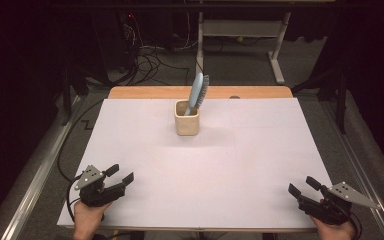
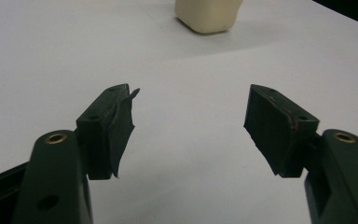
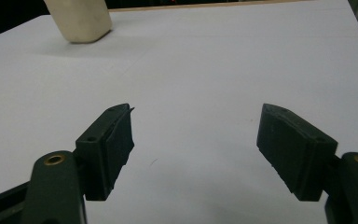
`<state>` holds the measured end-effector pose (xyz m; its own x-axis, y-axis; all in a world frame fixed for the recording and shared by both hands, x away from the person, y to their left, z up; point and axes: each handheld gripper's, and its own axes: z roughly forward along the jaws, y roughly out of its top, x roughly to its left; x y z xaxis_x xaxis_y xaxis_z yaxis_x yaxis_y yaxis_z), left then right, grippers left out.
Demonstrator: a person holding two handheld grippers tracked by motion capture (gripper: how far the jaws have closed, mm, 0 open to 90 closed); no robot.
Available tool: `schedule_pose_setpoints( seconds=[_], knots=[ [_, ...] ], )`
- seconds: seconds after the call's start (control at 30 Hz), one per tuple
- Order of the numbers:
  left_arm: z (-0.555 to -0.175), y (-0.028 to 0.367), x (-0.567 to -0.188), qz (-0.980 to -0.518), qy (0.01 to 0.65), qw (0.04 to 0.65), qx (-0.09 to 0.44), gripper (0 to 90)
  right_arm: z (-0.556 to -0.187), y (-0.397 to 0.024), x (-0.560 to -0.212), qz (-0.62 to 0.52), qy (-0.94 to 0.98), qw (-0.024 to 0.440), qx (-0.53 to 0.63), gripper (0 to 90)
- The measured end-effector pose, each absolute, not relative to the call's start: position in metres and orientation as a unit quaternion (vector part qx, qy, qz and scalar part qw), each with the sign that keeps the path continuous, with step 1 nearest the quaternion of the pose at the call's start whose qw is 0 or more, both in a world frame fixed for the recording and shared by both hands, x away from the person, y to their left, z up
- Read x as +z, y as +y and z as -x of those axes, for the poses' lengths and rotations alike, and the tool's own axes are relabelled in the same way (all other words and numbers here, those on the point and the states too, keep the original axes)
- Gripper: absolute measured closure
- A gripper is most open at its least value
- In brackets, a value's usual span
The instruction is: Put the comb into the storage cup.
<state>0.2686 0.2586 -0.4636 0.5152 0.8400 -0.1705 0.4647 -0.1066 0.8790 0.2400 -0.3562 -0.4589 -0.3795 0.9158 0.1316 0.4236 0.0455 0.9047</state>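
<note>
Blue brush (image 1: 198, 91) stands head-up in the cream cup (image 1: 186, 118) at the far middle of my white tabletop (image 1: 260, 150); my left gripper (image 1: 120, 174) and right gripper (image 1: 303, 186) rest spread, empty, at the near corners.

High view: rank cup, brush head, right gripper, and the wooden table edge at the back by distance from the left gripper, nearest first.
From the left gripper, at the near left corner:
1. Cream cup, centre of the table, toward the back.
2. Blue brush head, sticking up out of the cup and leaning right, just beyond it.
3. Wooden table edge and right gripper, near right corner: too close to call.
</note>
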Motion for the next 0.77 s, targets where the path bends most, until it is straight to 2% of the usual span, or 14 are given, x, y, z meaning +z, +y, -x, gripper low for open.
schedule_pose_setpoints(
  seconds=[0.77],
  knots=[
    [-0.2689,0.2593,-0.4638,-0.719,0.454,0.491,0.19,33.0,-0.2388,-0.3547,-0.4608,-0.489,0.676,0.262,0.484,25.5]
  ],
)
